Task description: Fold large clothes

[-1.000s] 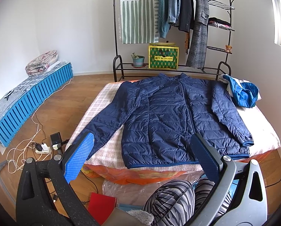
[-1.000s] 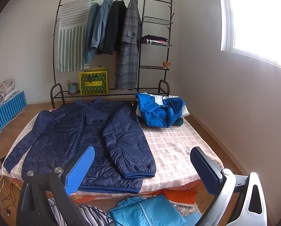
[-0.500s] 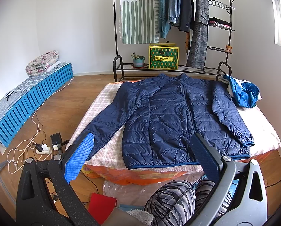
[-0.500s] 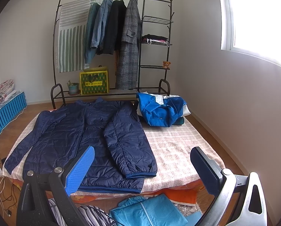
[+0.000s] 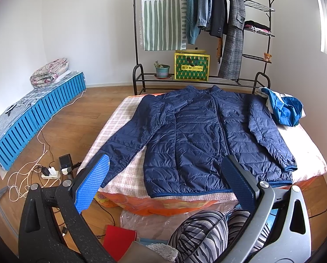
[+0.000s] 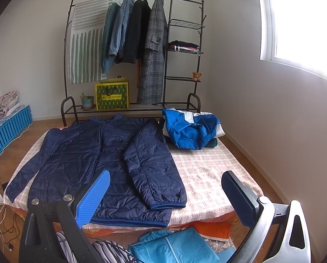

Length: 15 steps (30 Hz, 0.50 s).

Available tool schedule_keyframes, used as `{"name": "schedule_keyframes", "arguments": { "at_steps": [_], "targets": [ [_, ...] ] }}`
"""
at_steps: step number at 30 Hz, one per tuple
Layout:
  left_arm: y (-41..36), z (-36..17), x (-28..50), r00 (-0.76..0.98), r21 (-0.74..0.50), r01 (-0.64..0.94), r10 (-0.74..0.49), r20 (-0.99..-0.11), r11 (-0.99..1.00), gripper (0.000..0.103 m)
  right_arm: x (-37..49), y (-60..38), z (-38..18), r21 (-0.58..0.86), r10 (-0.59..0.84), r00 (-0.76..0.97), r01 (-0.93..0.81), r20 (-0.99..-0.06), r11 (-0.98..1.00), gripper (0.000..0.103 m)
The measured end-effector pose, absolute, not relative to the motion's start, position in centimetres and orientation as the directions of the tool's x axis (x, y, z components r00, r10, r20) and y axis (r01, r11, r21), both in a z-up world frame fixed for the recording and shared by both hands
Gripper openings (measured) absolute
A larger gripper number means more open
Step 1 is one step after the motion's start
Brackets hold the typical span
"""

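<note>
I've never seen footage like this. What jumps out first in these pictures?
A navy quilted jacket lies spread flat, sleeves out, across the checked bed. A crumpled bright blue jacket sits at the bed's far right corner, before a black clothes rack hung with coats. In the foreground, the open left gripper and open right gripper hover, holding nothing.

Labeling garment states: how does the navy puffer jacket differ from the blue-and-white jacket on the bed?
The navy puffer jacket lies spread flat, sleeves out; the blue-and-white jacket sits bunched in a heap. The navy one covers much of the bed and reaches its near edge; the blue-and-white one takes only the far corner. The navy is quilted and one colour; the other smooth, two-toned. Both rest on the bed, ungripped.
</note>
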<state>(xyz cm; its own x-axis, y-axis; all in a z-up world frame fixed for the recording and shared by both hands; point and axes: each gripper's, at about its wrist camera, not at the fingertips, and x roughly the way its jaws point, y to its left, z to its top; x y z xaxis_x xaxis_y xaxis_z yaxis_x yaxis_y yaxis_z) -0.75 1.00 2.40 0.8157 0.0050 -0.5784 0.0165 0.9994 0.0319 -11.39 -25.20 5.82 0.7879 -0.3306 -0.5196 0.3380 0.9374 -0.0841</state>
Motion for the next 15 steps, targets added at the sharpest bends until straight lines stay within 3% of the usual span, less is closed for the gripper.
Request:
{"name": "schedule_keyframes", "arguments": {
  "at_steps": [15],
  "targets": [
    [3.6,2.6,0.0,0.816,0.024,-0.014,0.025,-0.578,1.000,0.103,-9.8,-22.3,6.2,-0.107,-0.292,0.811,0.277,-0.507,0.955,0.103]
  ]
}}
